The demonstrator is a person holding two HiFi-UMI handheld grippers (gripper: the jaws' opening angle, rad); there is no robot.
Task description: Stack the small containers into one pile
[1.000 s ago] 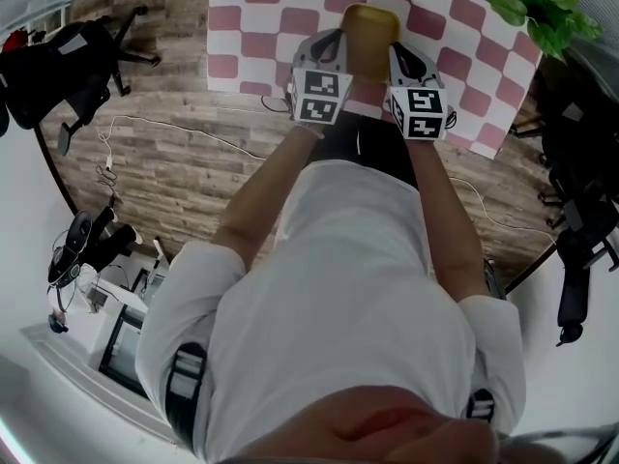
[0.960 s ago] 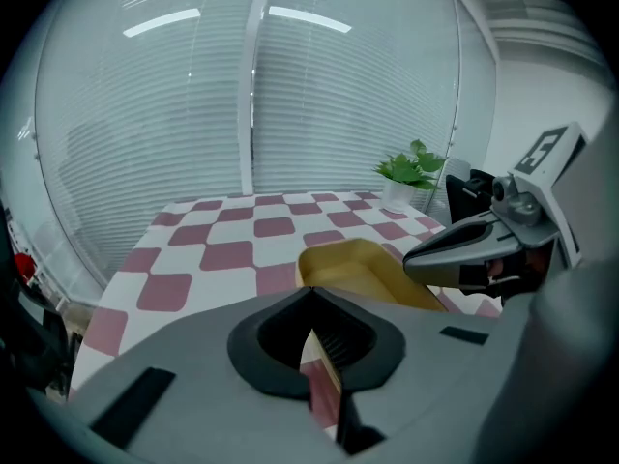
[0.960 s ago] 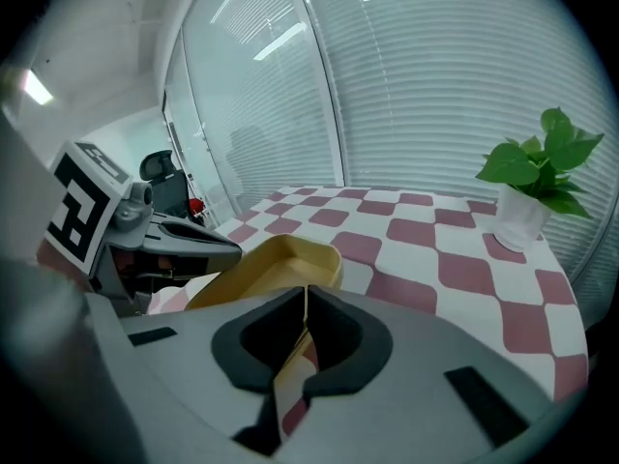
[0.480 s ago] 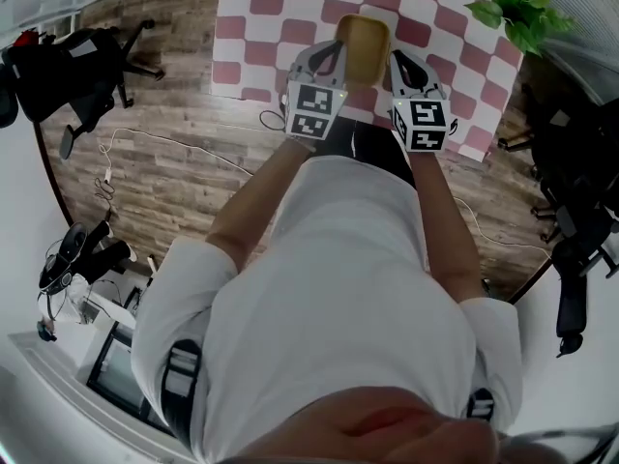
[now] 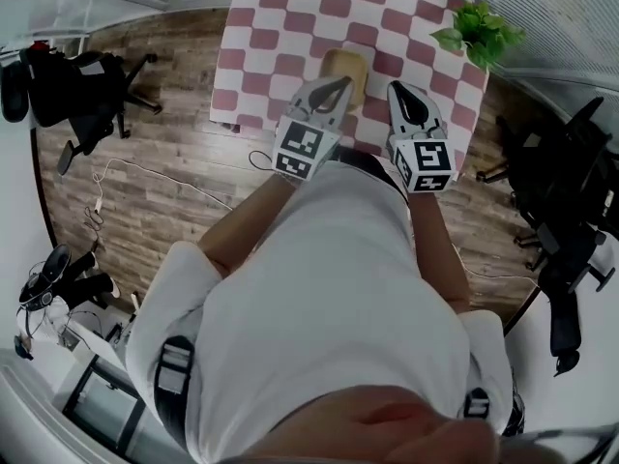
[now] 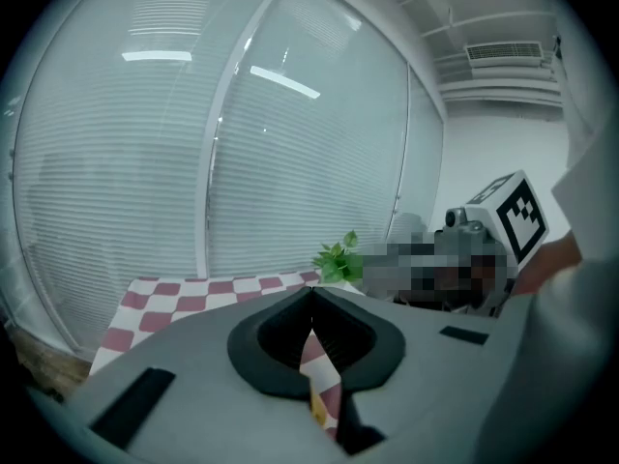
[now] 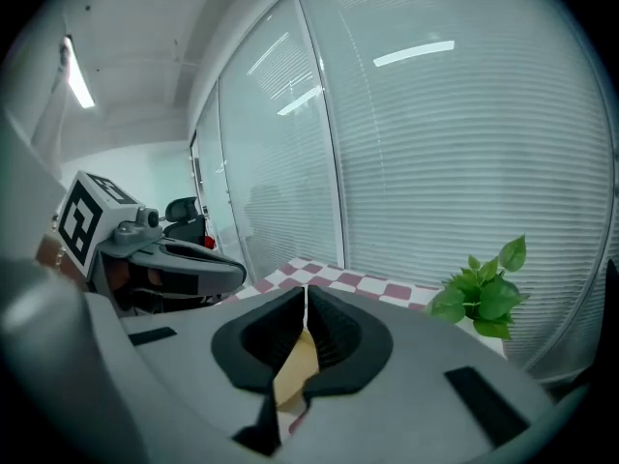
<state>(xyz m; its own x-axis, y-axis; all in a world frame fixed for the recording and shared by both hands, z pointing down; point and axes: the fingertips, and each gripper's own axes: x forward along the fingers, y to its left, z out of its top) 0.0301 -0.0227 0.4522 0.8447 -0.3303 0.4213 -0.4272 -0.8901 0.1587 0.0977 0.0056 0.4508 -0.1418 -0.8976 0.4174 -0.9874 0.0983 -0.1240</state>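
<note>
A yellow-tan container (image 5: 346, 66) sits on the pink-and-white checkered table (image 5: 290, 27) near its front edge. Whether it is one container or a pile, I cannot tell. My left gripper (image 5: 340, 82) is shut and empty, its tip over the container's near edge in the head view. My right gripper (image 5: 399, 89) is shut and empty too, just right of the container. In the left gripper view the jaws (image 6: 311, 296) meet, with cloth and a sliver of yellow below. In the right gripper view the closed jaws (image 7: 306, 293) show the container (image 7: 296, 363) through the gap beneath.
A green potted plant (image 5: 479, 32) stands at the table's far right corner. Black office chairs stand on the wood floor at the left (image 5: 82, 75) and at the right (image 5: 561, 230). A cable (image 5: 145, 172) lies on the floor. Windows with blinds lie behind the table.
Both grippers have drawn back toward the person and away from the container, which was between them before. The table now lies farther off in the head view.
</note>
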